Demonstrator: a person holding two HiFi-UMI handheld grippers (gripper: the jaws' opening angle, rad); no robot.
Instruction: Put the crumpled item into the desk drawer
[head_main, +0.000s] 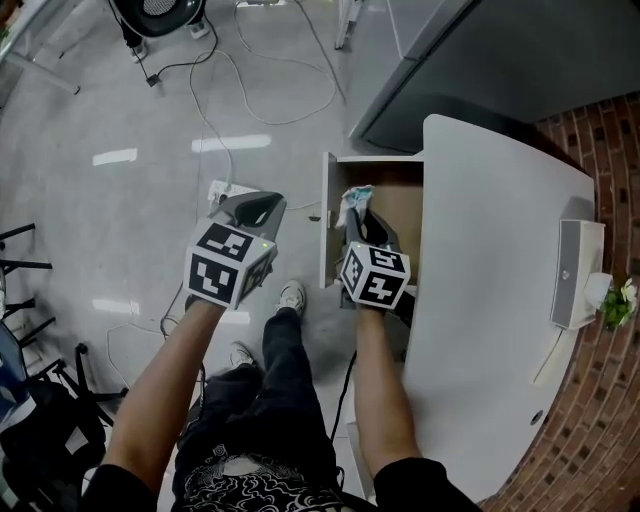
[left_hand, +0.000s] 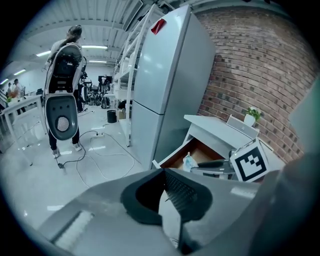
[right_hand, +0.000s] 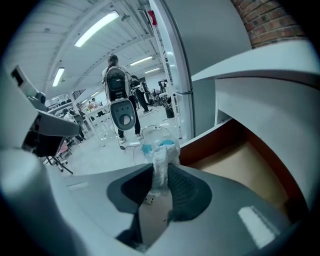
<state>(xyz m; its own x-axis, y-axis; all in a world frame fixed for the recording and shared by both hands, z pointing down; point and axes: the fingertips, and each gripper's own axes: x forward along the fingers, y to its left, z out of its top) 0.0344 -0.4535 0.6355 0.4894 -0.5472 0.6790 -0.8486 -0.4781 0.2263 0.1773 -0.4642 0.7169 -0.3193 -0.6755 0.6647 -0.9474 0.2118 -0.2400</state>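
Crumpled item held over the open drawer

Head view: right gripper pinches the crumpled white-and-blue item above the brown wooden drawer. Left gripper view: left gripper, ribbed pads together, empty. Right gripper view: pads clamp the wrinkled item.

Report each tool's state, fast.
Left tool: closed, nothing in it.
Right tool: closed on the crumpled item, over the open drawer.

I see cool, even light from ceiling strips, glare on the floor, and dark fisheye corners in both gripper views.
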